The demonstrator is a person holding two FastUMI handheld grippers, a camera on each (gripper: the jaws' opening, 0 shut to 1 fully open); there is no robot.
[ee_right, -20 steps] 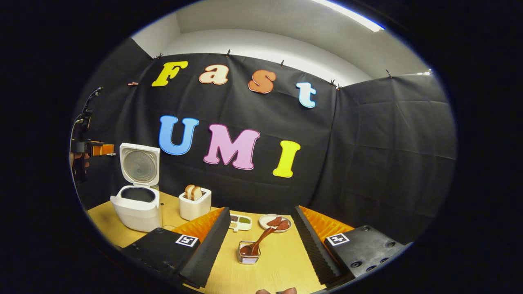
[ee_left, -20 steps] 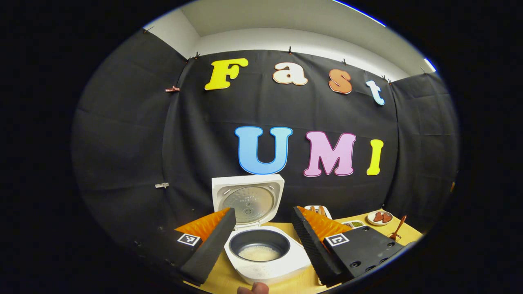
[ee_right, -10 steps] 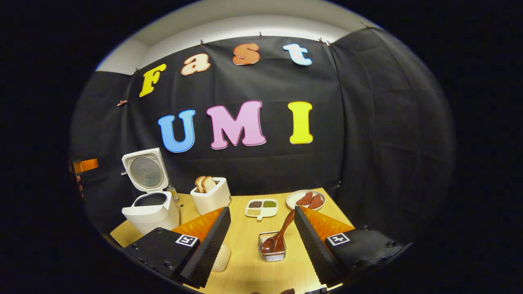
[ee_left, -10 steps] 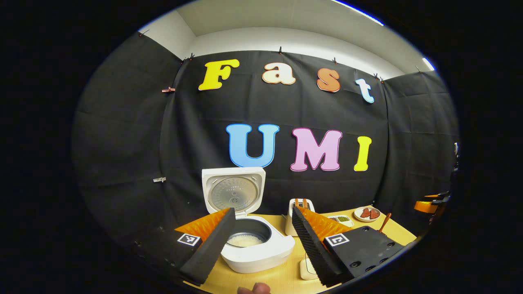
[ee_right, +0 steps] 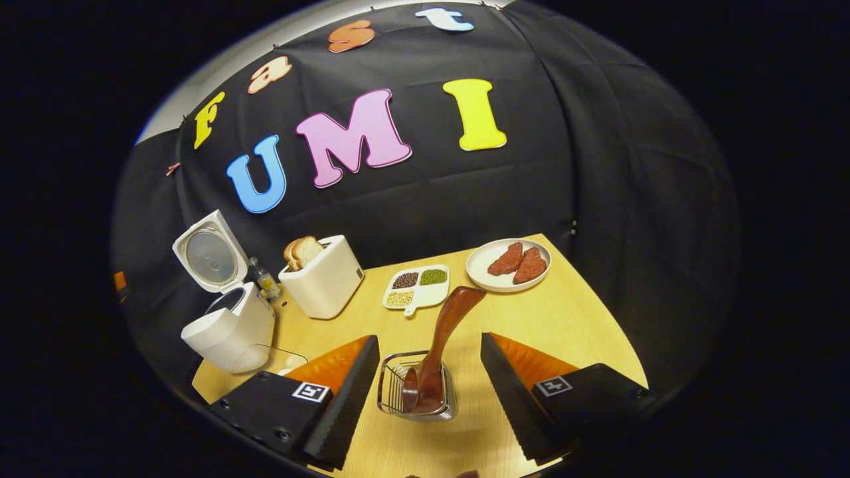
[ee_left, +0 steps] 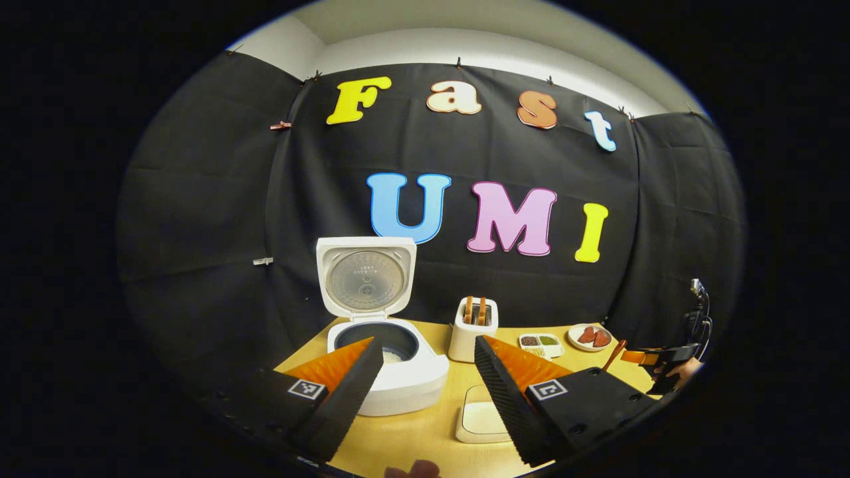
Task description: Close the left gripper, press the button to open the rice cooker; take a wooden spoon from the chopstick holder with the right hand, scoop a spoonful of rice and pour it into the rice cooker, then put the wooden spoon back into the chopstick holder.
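Item: wooden spoon [ee_right: 443,345], bowl down in chopstick holder [ee_right: 392,392], handle leaning up and away, dead ahead between the spread fingers of right gripper [ee_right: 430,385]; left gripper [ee_left: 425,392] likewise agape, by rice cooker [ee_left: 388,372]

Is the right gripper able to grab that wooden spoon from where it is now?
Probably yes. The right gripper is open, and the wooden spoon stands tilted in the chopstick holder right between its fingers, handle free above the wire rim. Nothing blocks the way; the fingers are not yet touching it.
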